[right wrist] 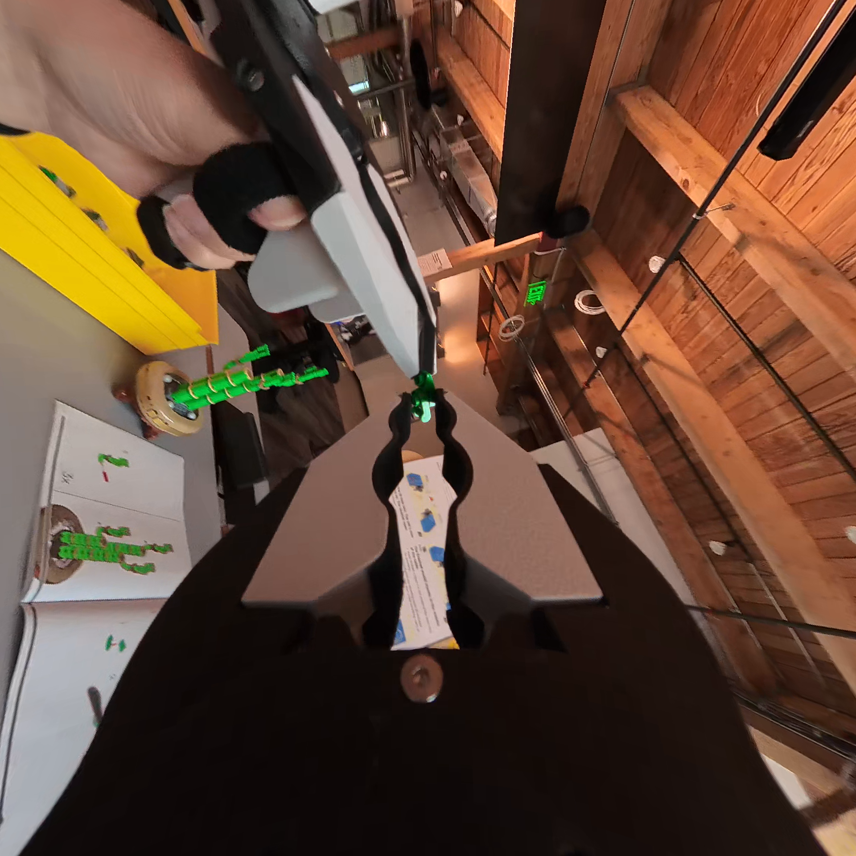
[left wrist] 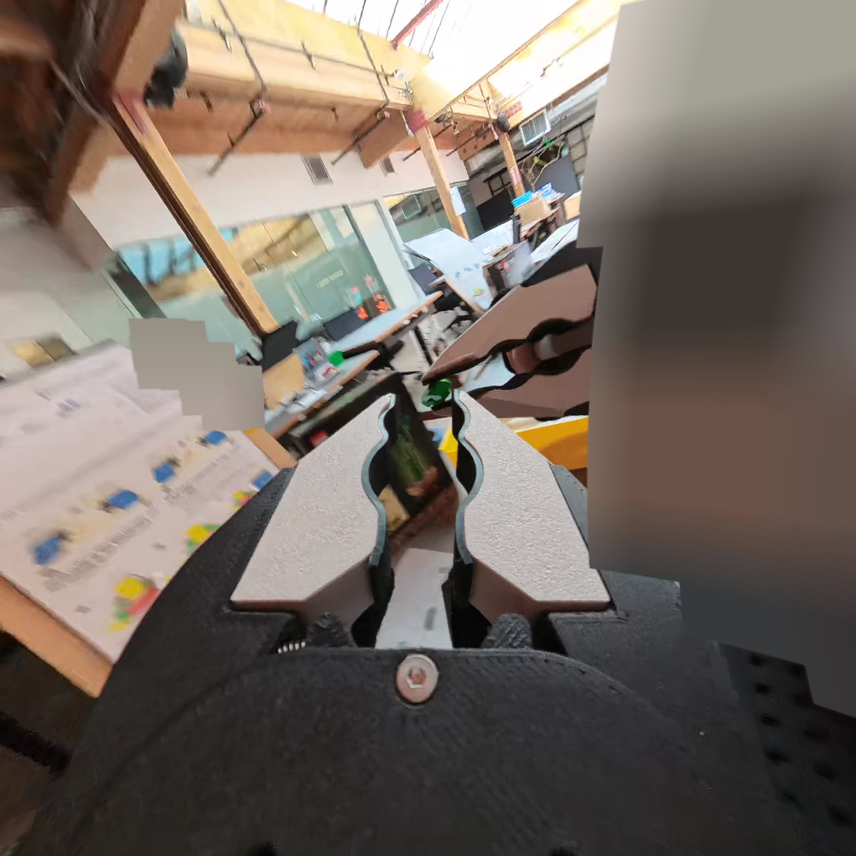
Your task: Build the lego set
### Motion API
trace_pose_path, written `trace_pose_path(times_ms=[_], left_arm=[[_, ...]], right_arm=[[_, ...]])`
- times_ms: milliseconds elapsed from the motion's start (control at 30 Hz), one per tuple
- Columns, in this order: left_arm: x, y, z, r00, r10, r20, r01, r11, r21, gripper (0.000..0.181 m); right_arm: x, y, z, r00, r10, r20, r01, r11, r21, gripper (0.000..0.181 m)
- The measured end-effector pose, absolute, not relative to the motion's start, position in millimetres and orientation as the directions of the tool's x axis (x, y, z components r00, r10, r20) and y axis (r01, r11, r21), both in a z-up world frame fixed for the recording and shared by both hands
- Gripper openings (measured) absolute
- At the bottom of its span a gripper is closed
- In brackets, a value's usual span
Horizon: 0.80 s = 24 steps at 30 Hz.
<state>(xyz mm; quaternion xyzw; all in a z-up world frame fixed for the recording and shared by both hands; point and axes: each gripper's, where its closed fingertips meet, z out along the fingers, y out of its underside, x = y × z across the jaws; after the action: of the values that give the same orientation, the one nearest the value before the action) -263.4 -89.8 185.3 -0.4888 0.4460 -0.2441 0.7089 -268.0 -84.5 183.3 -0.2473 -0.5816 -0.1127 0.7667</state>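
My right gripper (right wrist: 422, 399) is shut on a small green lego piece (right wrist: 424, 403), held up in the air. In the left wrist view it (left wrist: 428, 376) comes in from the right with the piece (left wrist: 436, 393) at its tips. My left gripper (left wrist: 424, 396) has its jaws a little apart. The piece sits between its tips, close to the right finger, with a gap on the left side. In the right wrist view the left gripper's tip (right wrist: 424, 368) meets the piece from above. A green bamboo model (right wrist: 222, 389) on a round tan base lies on the table at left.
An open instruction booklet (right wrist: 116, 509) lies on the grey table below the model. A yellow tray (right wrist: 92, 259) sits at the upper left, also seen in the left wrist view (left wrist: 556, 435). A printed sheet (left wrist: 116, 463) covers the table at left. A hand (right wrist: 222, 208) holds the left gripper. Both grippers' tips are close together, under 4 cm apart.
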Motion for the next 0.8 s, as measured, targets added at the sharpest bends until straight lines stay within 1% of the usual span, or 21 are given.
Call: trace_pose_path(times_ms=[33,133,200,400,467,600,800], left_arm=[[-264,-90,187,0.461,-0.832,-0.310,-0.029,0.335,-0.942,0.022],[-269,-92,198,0.383,-0.917,-0.112,0.147,0.180,-0.973,0.027],[-270,-86,197,0.387,-0.919,-0.071,0.155,0.141,-0.978,0.028],[-268,-67,186,0.536,-0.834,-0.132,0.053,0.189,-0.981,0.026],[-266,-65,183,0.550,-0.822,-0.148,0.026,0.194,-0.981,0.024],[-264,-64,183,0.578,-0.795,-0.182,0.010,0.231,-0.973,0.013],[-267,-68,190,0.619,-0.742,-0.258,-0.016,0.317,-0.948,0.007]], right_arm=[[-268,-83,184,0.298,0.092,0.950,0.484,0.843,-0.233,0.009],[-267,-76,187,0.306,0.014,0.952,0.563,0.804,-0.193,0.009],[-269,-72,187,0.306,-0.020,0.952,0.591,0.788,-0.173,0.010],[-278,-68,186,0.295,-0.120,0.948,0.637,0.764,-0.102,0.010],[-281,-67,186,0.294,-0.147,0.944,0.651,0.754,-0.085,0.010],[-283,-64,187,0.304,-0.206,0.930,0.669,0.742,-0.054,0.010],[-283,-71,193,0.352,-0.240,0.905,0.645,0.763,-0.048,0.010]])
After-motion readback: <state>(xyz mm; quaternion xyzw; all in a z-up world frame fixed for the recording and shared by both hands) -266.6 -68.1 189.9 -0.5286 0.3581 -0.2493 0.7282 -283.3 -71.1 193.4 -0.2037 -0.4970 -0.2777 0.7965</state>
